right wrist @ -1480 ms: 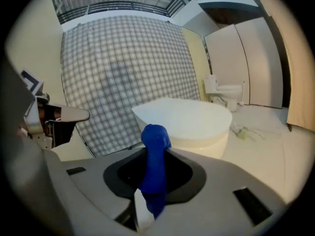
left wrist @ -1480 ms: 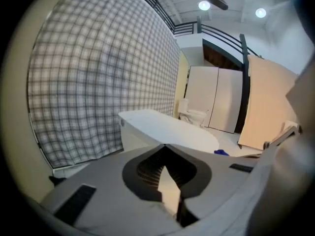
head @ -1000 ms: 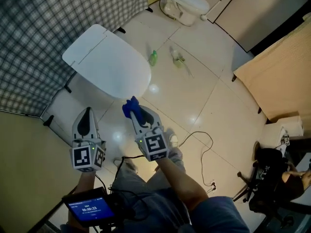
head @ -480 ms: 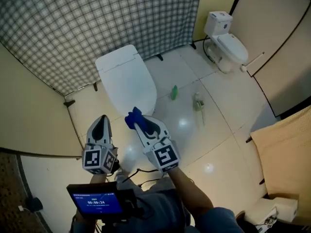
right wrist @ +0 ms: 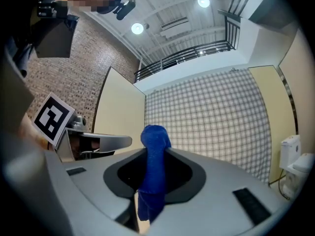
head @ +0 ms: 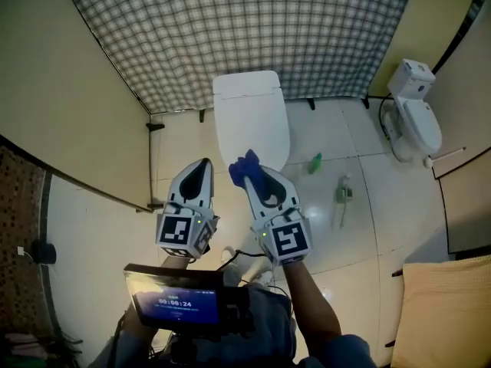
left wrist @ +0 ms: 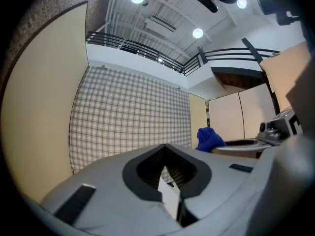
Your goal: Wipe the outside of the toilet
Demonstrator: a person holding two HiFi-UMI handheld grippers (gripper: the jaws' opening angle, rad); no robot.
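Observation:
A white toilet (head: 250, 117) with its lid down stands against the checked curtain (head: 245, 29), straight ahead of both grippers. My right gripper (head: 253, 173) is shut on a blue cloth (head: 244, 167), which sticks up out of the jaws (right wrist: 153, 146) just short of the toilet's front rim. My left gripper (head: 201, 167) is held beside it on the left, shut with nothing between its fingers. Both gripper views point upward at the curtain and ceiling; the blue cloth (left wrist: 209, 138) also shows at the right of the left gripper view.
A second white toilet (head: 414, 121) stands at the right wall. A green bottle (head: 315, 162) and a brush (head: 342, 196) lie on the tiled floor right of the near toilet. A beige partition (head: 69, 98) runs along the left. A phone screen (head: 173, 303) is mounted at my waist.
The head view has swung so the toilet now sits straight ahead against the curtain. Both grippers are nearer its front, the right one still holding the blue cloth.

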